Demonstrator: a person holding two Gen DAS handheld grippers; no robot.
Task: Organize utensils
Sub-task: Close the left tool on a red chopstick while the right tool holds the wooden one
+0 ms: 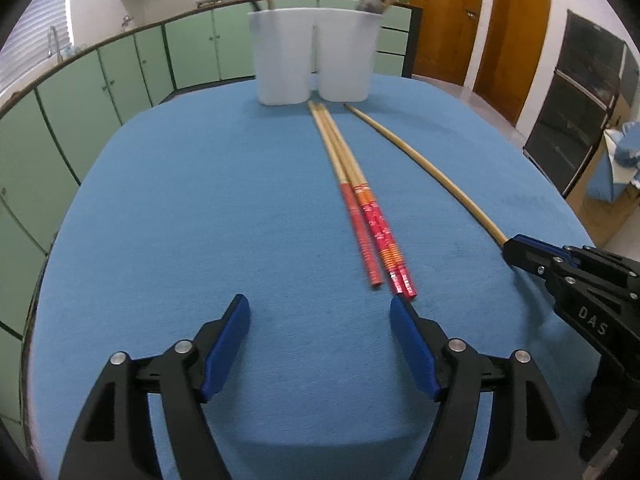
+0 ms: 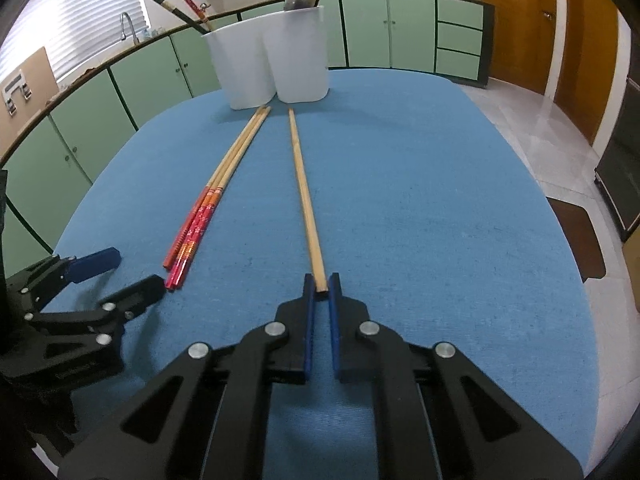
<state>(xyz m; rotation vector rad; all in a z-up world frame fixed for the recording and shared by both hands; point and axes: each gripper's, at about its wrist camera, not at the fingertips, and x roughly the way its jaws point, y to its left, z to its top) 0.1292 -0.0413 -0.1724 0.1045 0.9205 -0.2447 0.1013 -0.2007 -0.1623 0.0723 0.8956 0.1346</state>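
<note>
Clamping the near end of a plain wooden chopstick (image 2: pixel 304 196), the right gripper (image 2: pixel 322 286) has its blue pads pressed on the stick's tip; the stick end past the pads is hidden between the fingers. The rest of the stick lies on the blue tablecloth (image 2: pixel 440 208), pointing at the white utensil holder (image 2: pixel 272 64). Left gripper (image 1: pixel 320 308) sits wide apart, nothing between the fingers, just short of the red-ended chopsticks (image 1: pixel 372 236), one pad near their red tips. They look like three sticks lying side by side, light ends nearly at the holder's base; motion blur makes the count uncertain. Holder has two compartments: chopsticks lean out of the left one, a dark rounded utensil (image 2: pixel 297 0) and a wooden handle out of the right; what's inside is hidden by the walls.
</note>
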